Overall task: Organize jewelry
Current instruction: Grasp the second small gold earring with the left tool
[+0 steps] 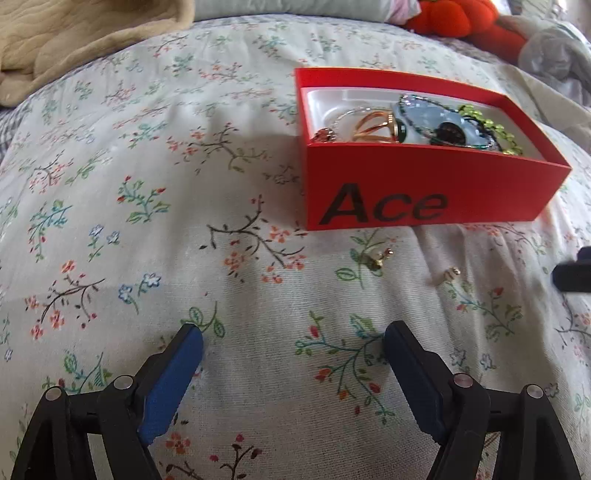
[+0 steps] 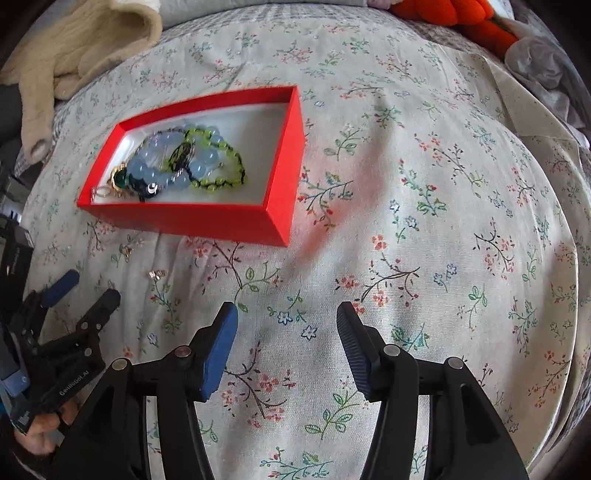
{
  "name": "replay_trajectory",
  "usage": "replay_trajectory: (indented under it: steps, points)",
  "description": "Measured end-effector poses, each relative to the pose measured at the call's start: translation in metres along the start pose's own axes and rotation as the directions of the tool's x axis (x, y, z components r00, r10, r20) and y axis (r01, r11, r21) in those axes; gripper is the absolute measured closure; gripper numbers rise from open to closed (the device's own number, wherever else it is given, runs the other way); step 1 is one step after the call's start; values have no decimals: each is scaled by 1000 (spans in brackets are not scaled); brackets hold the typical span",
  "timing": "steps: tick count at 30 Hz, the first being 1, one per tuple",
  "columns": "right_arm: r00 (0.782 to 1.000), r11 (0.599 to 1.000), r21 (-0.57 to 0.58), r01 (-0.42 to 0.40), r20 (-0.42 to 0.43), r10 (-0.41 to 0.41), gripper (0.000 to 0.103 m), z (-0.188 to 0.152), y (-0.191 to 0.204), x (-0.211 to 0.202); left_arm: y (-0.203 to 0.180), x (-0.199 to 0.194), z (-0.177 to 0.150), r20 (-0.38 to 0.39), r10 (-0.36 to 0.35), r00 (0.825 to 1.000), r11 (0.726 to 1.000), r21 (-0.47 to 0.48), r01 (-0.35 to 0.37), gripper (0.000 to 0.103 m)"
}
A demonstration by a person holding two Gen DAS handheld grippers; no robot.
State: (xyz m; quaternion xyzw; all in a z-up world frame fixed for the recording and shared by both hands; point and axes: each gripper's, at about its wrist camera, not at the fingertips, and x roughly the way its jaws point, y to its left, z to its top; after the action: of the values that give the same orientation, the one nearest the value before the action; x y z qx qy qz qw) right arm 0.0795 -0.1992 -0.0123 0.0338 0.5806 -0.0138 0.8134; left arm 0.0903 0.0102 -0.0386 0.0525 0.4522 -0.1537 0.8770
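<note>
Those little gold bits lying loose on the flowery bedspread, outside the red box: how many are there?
2. One gold piece lies just in front of the red box; the other sits a little further right and nearer the camera. Others could be hidden in folds.

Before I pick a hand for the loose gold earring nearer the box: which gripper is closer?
Left. The left gripper sits just below the earring; the right gripper hovers farther right.

floral bedspread, beige blanket, orange plush
</note>
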Motion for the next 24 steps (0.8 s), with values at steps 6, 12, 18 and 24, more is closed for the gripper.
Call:
replay_trajectory:
  steps: [6,12,18,24]
  points:
    - [1000,995,-101,19,14,-18,40,-14,2,9,-4,2,13,15,-146,989,989,-7,146,70]
    - [1000,995,-103,4,2,-4,39,-22,-5,6,-28,10,18,5,-179,984,981,72,178,77]
    - [1000,995,-95,-10,-8,9,39,-21,-11,5,-24,17,27,7,-200,980,979,36,199,86]
    - [1000,996,-90,-9,-12,8,39,-20,-16,5,-21,17,26,1,-193,981,981,31,193,94]
